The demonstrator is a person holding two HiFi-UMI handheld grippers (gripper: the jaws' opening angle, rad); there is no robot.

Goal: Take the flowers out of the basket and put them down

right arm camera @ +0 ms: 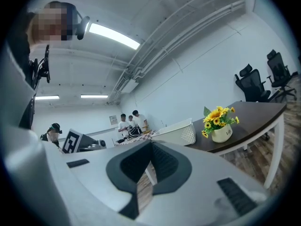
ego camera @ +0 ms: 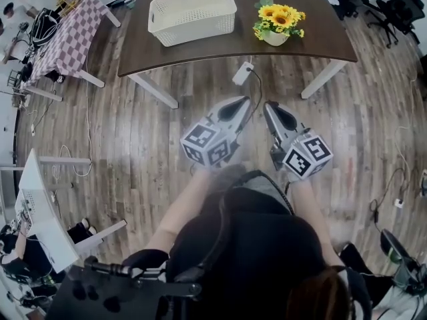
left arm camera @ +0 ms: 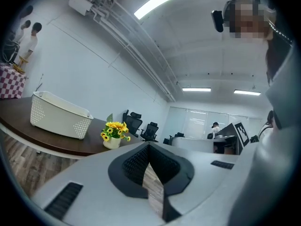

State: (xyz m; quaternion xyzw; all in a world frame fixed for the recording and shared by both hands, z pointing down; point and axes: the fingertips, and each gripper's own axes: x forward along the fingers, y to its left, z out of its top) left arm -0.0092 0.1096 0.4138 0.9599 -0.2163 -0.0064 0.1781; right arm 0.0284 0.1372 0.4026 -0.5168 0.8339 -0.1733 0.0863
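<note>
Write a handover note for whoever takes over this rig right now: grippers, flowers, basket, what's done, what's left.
Left hand-held gripper: shut, empty, over the floor short of the table.
Right hand-held gripper: shut, empty, beside the left one.
Flowers: upright in their pot on the table, beside the basket, not in it.
Basket: looks empty from above.
Done: flowers appear out and set down.
Left: apparently nothing.

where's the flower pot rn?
Head view, upper right: the flower pot stands on the dark table, just right of the white basket, outside it.
</note>
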